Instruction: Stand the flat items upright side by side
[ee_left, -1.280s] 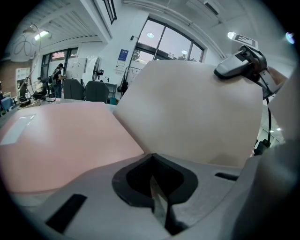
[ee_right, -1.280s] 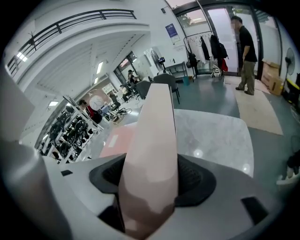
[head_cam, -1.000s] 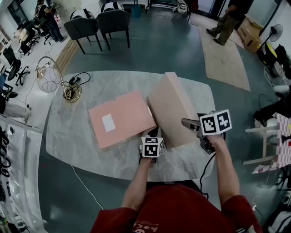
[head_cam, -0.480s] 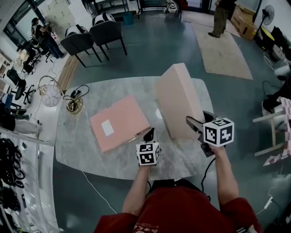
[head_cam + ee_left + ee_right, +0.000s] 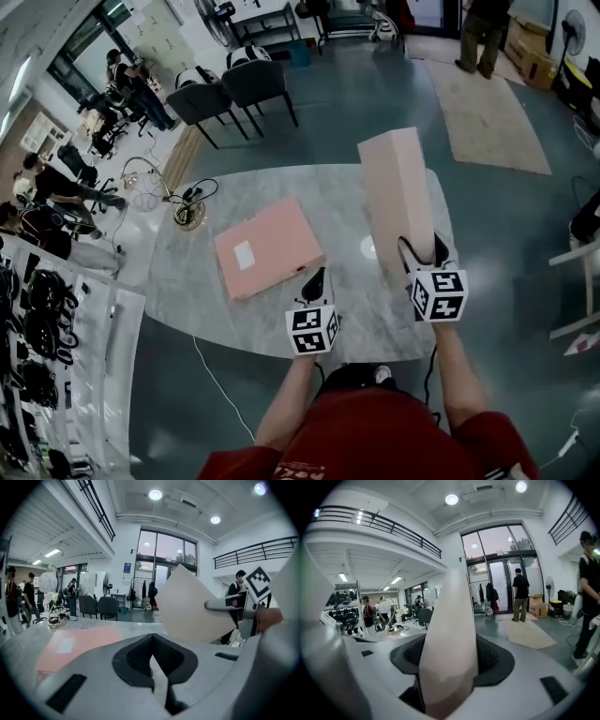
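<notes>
A pink flat box (image 5: 270,246) with a white label lies flat on the marble table (image 5: 187,281), left of centre. A beige flat box (image 5: 398,202) stands upright on its edge at the table's right side. My right gripper (image 5: 419,255) is shut on its near lower end, and the box (image 5: 450,634) fills the gap between the jaws. My left gripper (image 5: 314,281) hovers near the front edge, just off the pink box's near right corner, shut and with nothing in it. From the left gripper (image 5: 151,660), the pink box (image 5: 75,644) lies ahead on the left and the beige box (image 5: 197,606) rises on the right.
A desk lamp with a coiled cable (image 5: 192,211) stands at the table's far left edge. Two dark chairs (image 5: 234,89) stand beyond the table, with a rug (image 5: 487,103) at the far right. Several people stand at the room's left and back.
The right gripper has swung the beige box from a lean up to standing on its edge. The left gripper has stayed near the front edge, shut.
</notes>
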`<state>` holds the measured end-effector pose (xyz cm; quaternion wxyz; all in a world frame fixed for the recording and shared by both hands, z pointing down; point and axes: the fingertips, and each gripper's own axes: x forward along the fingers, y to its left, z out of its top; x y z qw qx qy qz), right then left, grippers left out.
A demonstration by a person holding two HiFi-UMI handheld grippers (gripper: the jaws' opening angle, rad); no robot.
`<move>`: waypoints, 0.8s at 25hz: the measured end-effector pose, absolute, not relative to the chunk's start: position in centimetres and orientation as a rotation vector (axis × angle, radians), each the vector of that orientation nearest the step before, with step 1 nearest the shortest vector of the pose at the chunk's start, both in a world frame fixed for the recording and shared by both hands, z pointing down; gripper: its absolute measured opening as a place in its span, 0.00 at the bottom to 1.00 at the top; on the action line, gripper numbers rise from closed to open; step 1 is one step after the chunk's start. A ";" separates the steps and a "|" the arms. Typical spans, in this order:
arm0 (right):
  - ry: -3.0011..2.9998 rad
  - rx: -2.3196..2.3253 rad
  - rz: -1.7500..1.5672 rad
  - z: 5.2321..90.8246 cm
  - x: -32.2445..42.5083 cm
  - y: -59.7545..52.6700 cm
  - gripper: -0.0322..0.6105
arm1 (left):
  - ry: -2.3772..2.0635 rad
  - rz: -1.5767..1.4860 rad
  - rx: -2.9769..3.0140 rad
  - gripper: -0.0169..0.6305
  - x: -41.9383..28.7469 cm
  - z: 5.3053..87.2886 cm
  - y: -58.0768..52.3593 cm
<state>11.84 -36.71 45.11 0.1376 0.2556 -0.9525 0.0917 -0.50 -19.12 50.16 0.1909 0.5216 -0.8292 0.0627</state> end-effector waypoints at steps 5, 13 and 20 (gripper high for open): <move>-2.789 0.809 0.205 46.6 12.4 -36.5 0.49 | -2.375 0.203 1.443 0.03 1.6 48.5 -17.4; -2.773 0.826 0.174 48.7 11.5 -35.8 0.49 | -2.407 0.226 1.374 0.03 1.8 49.0 -15.2; -2.649 0.779 0.249 50.9 13.0 -35.1 0.49 | -2.381 0.261 1.382 0.03 3.4 50.0 -15.3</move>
